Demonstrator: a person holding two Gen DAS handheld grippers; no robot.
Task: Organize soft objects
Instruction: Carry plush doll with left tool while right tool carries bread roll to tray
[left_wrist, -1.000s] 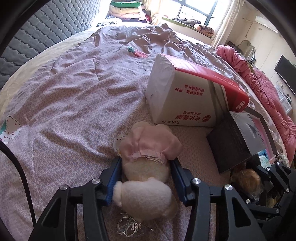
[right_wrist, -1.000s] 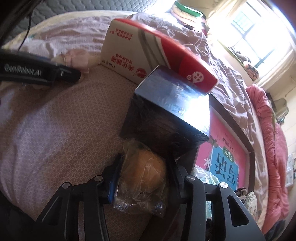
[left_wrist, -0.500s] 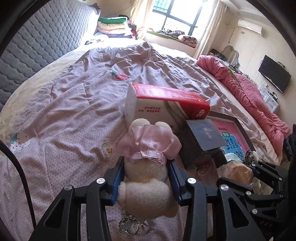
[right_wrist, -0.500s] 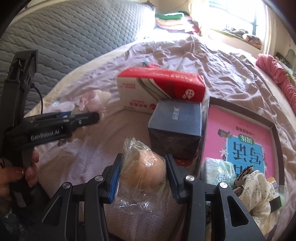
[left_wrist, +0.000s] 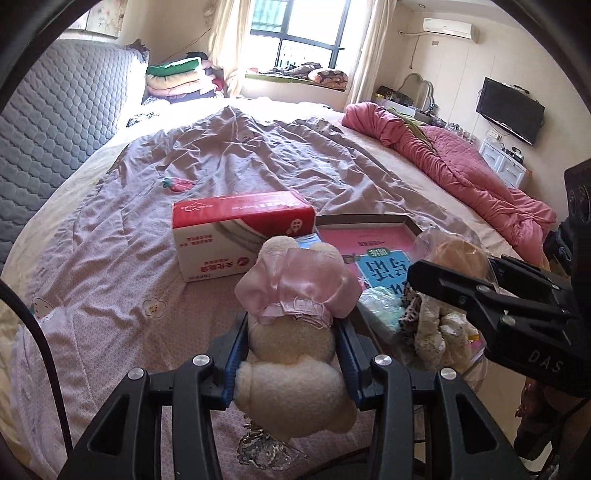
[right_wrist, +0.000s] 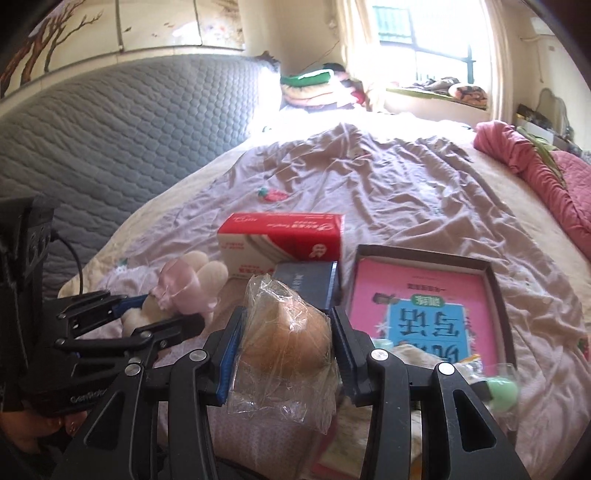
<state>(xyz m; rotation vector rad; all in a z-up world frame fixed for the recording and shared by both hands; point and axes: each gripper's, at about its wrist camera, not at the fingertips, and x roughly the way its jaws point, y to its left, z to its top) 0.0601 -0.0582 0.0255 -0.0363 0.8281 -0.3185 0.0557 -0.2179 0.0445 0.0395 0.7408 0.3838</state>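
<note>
My left gripper is shut on a cream plush toy in a pink satin dress, held clear above the lilac quilt. The same toy and left gripper show at the left of the right wrist view. My right gripper is shut on a tan soft round object in a clear plastic bag, also lifted off the bed. In the left wrist view that bagged object and the right gripper sit at the right.
On the quilt stand a red-and-white tissue box, a dark blue box and a shallow brown tray holding a pink and blue book. Small soft items lie near the tray. A pink blanket runs along the right; a grey headboard at left.
Both grippers have risen well off the bed, carrying the plush toy and the bagged object. The views now take in the whole room, and both wrists have rolled level.
</note>
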